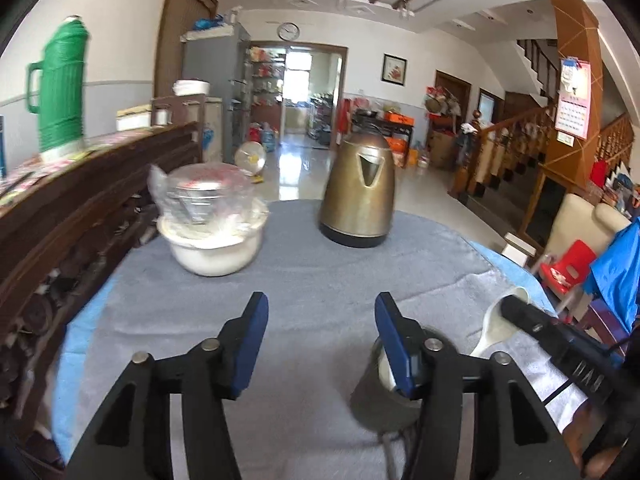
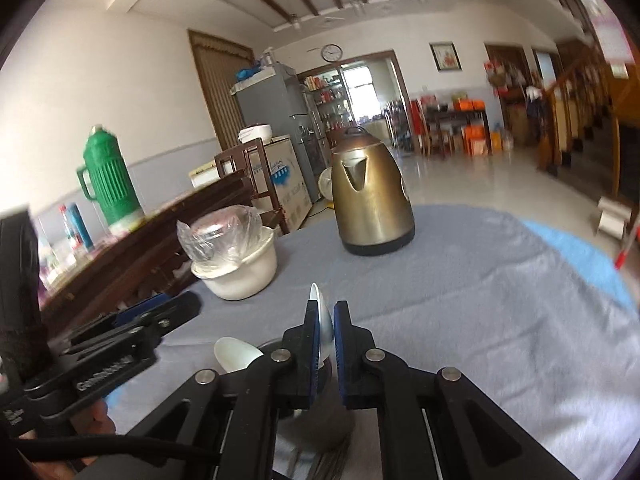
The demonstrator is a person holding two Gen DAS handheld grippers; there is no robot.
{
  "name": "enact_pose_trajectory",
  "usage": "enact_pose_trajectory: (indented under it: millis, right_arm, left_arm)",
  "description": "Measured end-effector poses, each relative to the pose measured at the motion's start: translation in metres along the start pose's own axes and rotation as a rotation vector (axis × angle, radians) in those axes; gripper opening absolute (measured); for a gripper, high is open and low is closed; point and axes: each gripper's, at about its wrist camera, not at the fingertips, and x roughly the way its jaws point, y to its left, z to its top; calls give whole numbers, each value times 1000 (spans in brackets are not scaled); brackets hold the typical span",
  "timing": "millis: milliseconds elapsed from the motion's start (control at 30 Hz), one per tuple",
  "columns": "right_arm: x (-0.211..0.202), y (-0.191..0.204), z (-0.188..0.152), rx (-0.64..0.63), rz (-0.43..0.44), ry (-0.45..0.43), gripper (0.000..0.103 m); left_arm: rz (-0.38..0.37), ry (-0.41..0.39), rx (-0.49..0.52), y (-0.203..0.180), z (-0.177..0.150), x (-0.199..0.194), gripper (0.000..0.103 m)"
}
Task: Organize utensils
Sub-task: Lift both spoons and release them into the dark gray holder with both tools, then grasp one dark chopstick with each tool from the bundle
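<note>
Right claw (image 2: pixel 324 322) clamps spoon (image 2: pixel 325 322) — kettle (image 2: pixel 372 196) beyond

Both tools look alike: the left gripper (image 1: pixel 322 312) and the right gripper (image 2: pixel 326 322) each have two black plastic arms with triangular cut-outs, hinged on round silver rivets, ending in flat fingers (image 2: pixel 341 344) faced with blue pads. Seen from the right wrist, the left gripper's black body carries faint embossed white lettering along its side and a small white mark near its rear end. A thin black cable (image 2: pixel 120 450) runs under it, and a dark band wraps the top of its handle.
</note>
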Motion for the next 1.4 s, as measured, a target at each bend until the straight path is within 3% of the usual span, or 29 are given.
enact_pose_trajectory:
  millis: [167, 233, 367, 533, 600, 767, 867, 1033, 1400]
  right_arm:
    - [-28, -17, -9, 132, 70, -5, 18]
    - [-33, -18, -10, 154, 98, -14, 18]
    - [-33, -10, 1, 171, 99, -31, 18]
    - [-52, -11, -5, 156, 79, -32, 18]
    - [-51, -20, -18, 167, 57, 23, 18]
    - [-29, -39, -63, 186, 22, 256, 18]
    - [-20, -46, -83, 179, 19, 332, 18]
    - [-11, -57, -104, 188, 17, 384, 18]
    - [-4, -68, -108, 241, 26, 391, 18]
  left_arm:
    - [47, 34, 25, 7, -29, -21, 61]
    - [56, 82, 17, 7, -46, -23, 61]
    - [33, 175, -27, 9, -70, -24, 61]
    - [18, 251, 5, 5, -92, -24, 61]
    - [-3, 293, 10, 2, -99, -18, 61]
    - [-74, 370, 40, -14, -114, -3, 61]
    - [-111, 423, 35, -21, -124, 8, 61]
    - [-155, 494, 11, -32, -134, 25, 61]
    - [-202, 520, -8, -48, -139, 39, 66]
